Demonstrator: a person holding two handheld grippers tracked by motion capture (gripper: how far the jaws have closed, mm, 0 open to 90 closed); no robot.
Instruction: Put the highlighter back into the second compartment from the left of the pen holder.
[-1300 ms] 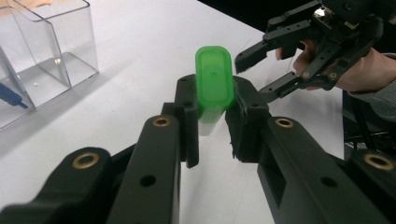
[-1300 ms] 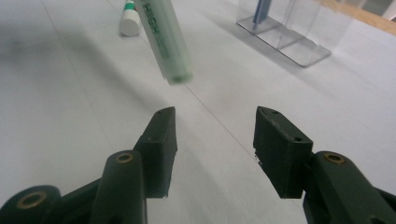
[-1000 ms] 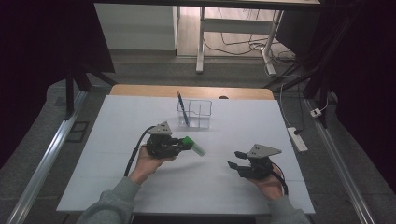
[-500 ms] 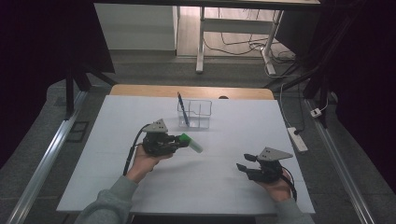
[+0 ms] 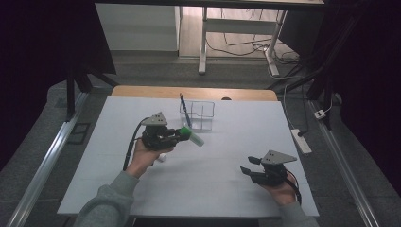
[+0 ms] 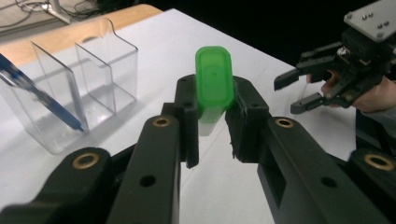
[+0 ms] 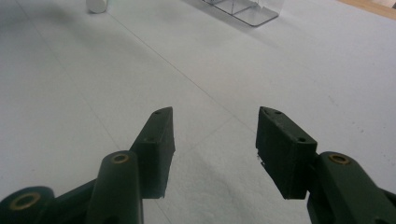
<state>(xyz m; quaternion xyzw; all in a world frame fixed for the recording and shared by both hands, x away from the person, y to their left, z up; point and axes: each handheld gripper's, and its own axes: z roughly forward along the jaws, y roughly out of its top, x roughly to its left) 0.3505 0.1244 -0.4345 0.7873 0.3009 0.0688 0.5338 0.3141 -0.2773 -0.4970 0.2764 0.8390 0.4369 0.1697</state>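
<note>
Looking down from the high view, the left gripper (image 5: 177,136) sits a little left of the bench's (image 5: 222,189) middle, its jaws pinching a green-capped marker (image 5: 191,137) that sticks out to the right, just near of the clear holder (image 5: 202,115). A blue pen (image 5: 184,109) already leans in the holder's left compartment. Compared with a second ago, the marker has edged a little farther toward the holder, while the right gripper (image 5: 249,166) has drawn back to the near right edge of the bench. To my eye that means the left hand alone is about to drop the marker in.

From the left gripper view, the marker (image 6: 214,84) is clamped between the jaws with its green cap end pointing away. The holder (image 6: 84,88) stands to the left and beyond, the pen (image 6: 39,100) slanting inside it. Its right compartment looks empty, a likely place for the marker. The right gripper (image 6: 303,88) hangs far right, jaws apart.

From the right gripper view, the right gripper's (image 7: 212,140) jaws are spread with nothing between them, over bare bench. The holder (image 7: 243,9) is far off at the top, and a small white object (image 7: 97,5) lies at the top left.
</note>
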